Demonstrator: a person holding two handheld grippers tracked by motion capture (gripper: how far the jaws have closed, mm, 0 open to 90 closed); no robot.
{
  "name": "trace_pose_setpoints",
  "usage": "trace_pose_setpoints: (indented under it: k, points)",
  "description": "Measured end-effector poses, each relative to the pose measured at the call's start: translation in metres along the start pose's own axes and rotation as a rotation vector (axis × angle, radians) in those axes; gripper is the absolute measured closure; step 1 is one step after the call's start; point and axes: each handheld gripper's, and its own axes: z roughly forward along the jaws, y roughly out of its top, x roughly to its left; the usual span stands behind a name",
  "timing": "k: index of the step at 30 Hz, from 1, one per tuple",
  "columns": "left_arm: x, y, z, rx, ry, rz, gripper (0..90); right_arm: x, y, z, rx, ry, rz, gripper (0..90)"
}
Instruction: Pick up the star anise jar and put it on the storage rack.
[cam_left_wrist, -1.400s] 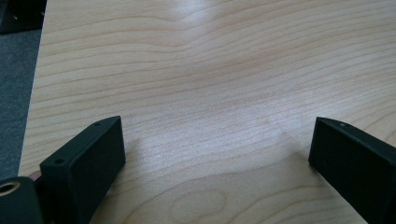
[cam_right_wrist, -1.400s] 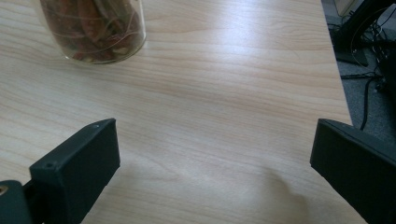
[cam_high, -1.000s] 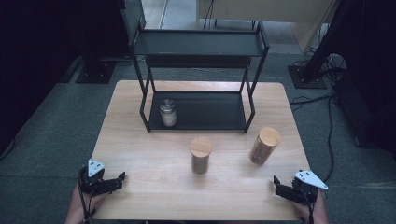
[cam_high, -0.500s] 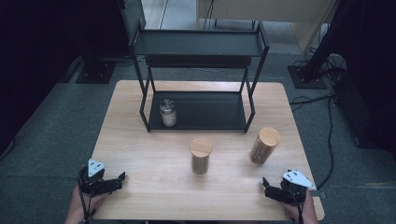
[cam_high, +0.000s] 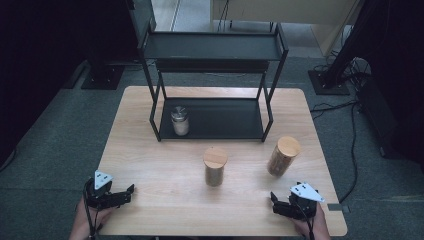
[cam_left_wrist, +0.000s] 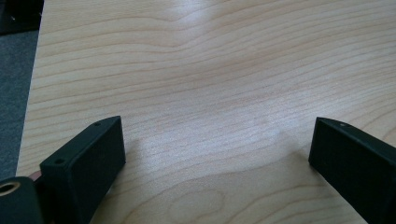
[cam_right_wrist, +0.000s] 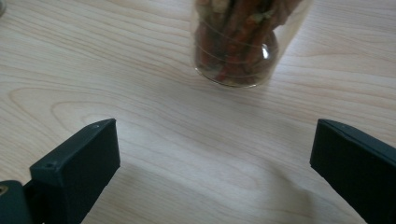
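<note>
Spanning most of the high view, the wooden table (cam_high: 165, 200) carries everything else in the scene. At its far side stands a black two-tier rack (cam_high: 212, 47), whose upper shelf is bare and whose lower shelf holds one small glass jar with a metal lid (cam_high: 180, 120), set toward the left end. In front of the rack, on the open tabletop, stand two taller jars with wooden lids: the middle jar (cam_high: 215, 166) and, well apart to its right, the right jar (cam_high: 283, 155), which looks slightly tilted from this angle.

Nearest the person, at the table's front edge, sit the two tools. The left gripper (cam_high: 127, 191) rests low at the front left corner with its jaws spread wide; its own view looks along them at bare wood grain, with nothing between them. The right gripper (cam_high: 274, 202) sits at the front right, jaws likewise wide apart and empty. Its own view has the base of a clear jar (cam_right_wrist: 233, 51) packed with reddish-brown sticks just ahead, upright on the wood and clear of both jaws; by its position I judge it to be the right jar.

As for progress, the work seems barely begun: one jar is on the rack, two remain on the table, and neither tool grips anything. The right gripper appears lined up to close in on the jar before it; grasping, lifting and shelving all look to be left.
</note>
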Motion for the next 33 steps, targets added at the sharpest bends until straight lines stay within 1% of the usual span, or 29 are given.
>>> trace_pose_setpoints:
  k: [3, 7, 13, 20, 23, 28, 33]
  points:
    - [0.000, 0.000, 0.000, 0.001, -0.001, 0.000, 3.8, 0.005, 0.001, 0.001, 0.004, 0.010, -0.004, 1.2]
    - [0.000, 0.000, 0.000, 0.000, -0.002, 0.003, 3.8, 0.013, 0.002, 0.003, 0.011, 0.020, -0.023, 1.1]
    - [0.000, 0.000, 0.000, 0.000, -0.004, 0.003, 3.8, 0.024, 0.005, 0.004, 0.010, 0.046, -0.025, 1.2]
    - [0.000, 0.000, 0.000, 0.000, -0.004, 0.003, 3.8, 0.039, 0.008, 0.007, 0.013, 0.071, -0.043, 1.1]
    - [0.000, 0.000, 0.000, 0.000, -0.004, 0.003, 3.8, 0.044, 0.009, 0.009, 0.017, 0.074, -0.049, 1.2]
    - [0.000, 0.000, 0.000, 0.000, -0.005, 0.004, 3.8, 0.051, 0.012, 0.012, 0.020, 0.079, -0.045, 1.2]
    - [0.000, 0.000, 0.000, 0.000, -0.005, 0.004, 3.8, 0.060, 0.015, 0.015, 0.020, 0.100, -0.058, 1.2]
